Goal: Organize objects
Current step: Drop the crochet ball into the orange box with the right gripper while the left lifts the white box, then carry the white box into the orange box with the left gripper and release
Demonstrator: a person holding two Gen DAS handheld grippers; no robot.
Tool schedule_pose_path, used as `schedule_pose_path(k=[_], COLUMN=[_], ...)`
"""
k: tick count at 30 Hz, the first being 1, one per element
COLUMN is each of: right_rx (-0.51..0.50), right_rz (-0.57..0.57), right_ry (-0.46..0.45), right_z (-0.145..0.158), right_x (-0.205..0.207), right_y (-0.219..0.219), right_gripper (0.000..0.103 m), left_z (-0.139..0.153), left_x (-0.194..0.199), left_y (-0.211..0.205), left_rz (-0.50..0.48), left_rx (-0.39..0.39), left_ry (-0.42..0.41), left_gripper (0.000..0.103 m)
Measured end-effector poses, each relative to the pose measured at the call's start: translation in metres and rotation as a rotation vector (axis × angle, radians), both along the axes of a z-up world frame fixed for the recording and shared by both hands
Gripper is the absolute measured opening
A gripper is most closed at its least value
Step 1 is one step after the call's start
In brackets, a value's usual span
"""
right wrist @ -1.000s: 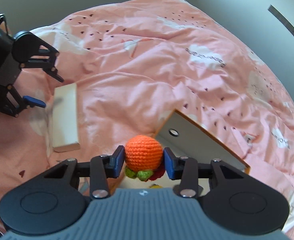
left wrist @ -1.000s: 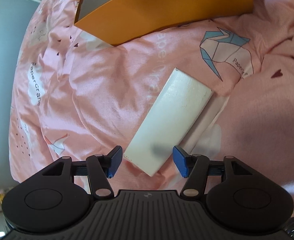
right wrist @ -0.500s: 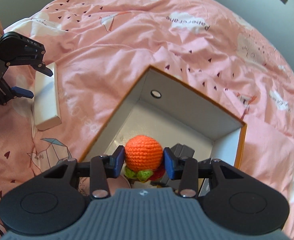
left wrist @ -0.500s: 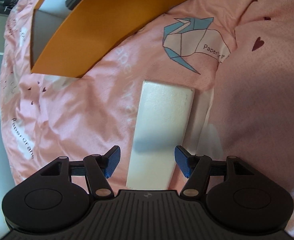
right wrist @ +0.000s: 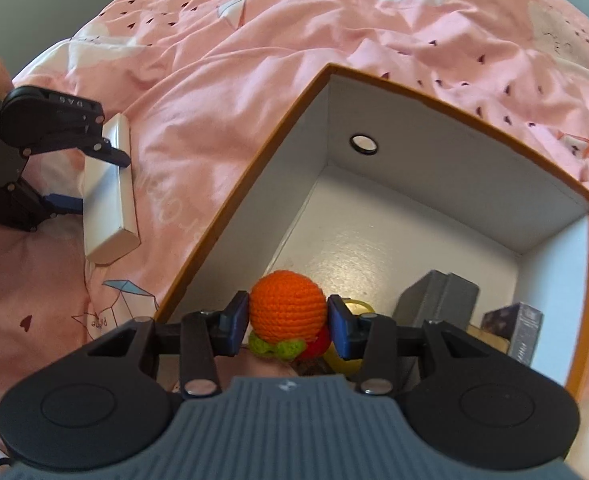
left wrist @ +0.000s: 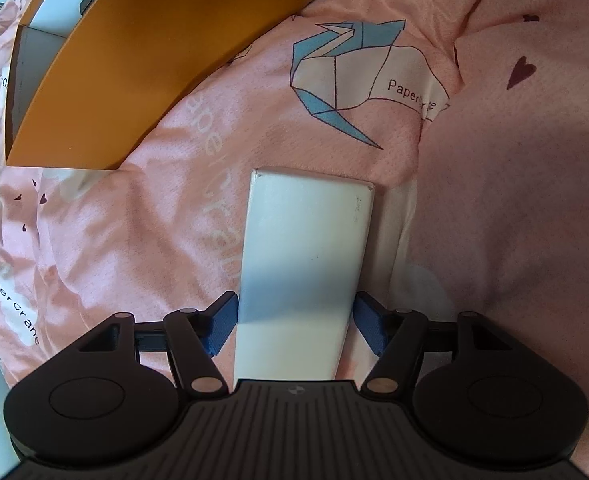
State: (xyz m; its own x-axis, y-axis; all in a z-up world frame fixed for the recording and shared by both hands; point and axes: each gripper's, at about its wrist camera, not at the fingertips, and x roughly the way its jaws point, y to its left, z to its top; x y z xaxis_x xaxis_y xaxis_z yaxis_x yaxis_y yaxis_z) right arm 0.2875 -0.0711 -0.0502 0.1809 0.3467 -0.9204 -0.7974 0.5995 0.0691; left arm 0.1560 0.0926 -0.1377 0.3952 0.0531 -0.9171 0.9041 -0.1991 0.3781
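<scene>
The crocheted orange ball (right wrist: 287, 305), with a green knit frill and a bit of red under it, sits clamped between the blue pads of the right gripper (right wrist: 288, 322), held over the near corner of the open box (right wrist: 414, 104). That box is orange outside and white inside, with a round metal-rimmed hole in one wall; on its floor by the near wall stand a grey case (right wrist: 438, 300) and a dark purple printed box (right wrist: 524, 330), whose lettering is too small to read, and something yellow peeks out behind the ball. The box rests on a pink bedspread (right wrist: 254, 40) printed with small hearts, white clouds and folded-paper cranes, with the words "Papercrane" repeated across it. Out beside the box's left wall, apart from it, a long white box (left wrist: 302, 264) lies flat on the bedspread, bare of any legible label. The left gripper (left wrist: 294, 322) straddles its near end, jaws spread wide with the box between them and a sliver of gap at each pad. On that gripper's arm, white letters seem to read "DAS".
</scene>
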Motion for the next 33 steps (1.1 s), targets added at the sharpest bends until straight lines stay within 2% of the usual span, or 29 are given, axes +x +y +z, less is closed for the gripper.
schedule_pose_path(k=[4,6,10,16,21,33], right_rx=[0.029,0.05,0.08,0.094,0.092,0.078], right_rz=[0.067,0.076,0.038,-0.011,-0.047,-0.097], right_ry=[0.039,0.062,0.135,0.166,0.129,-0.065], right_z=[-0.011,-0.013,-0.019,-0.021,-0.012,0.018], right_x=[0.006,0.01,0.019,0.02,0.017,-0.021], right_y=[0.002,0.0,-0.004,-0.007,-0.01,-0.03], right_gripper=[0.044,0.044,0.047,0.051,0.054,0.053], left_z=[-0.002,-0.003,-0.004,-0.005,-0.005,0.015], left_x=[0.002,0.002,0.002,-0.002,-0.006,-0.007], left_y=[-0.001,-0.003,-0.003,-0.004,-0.005,-0.012], left_rz=[0.013,0.02,0.027,0.062,0.064,0.203], left_rx=[0.007,0.015,0.016,0.019,0.022,-0.012], left_ry=[0.006,0.011,0.008,-0.018,-0.039,-0.092], left_gripper=[0.076,0.073,0.073,0.072,0.071,0.071])
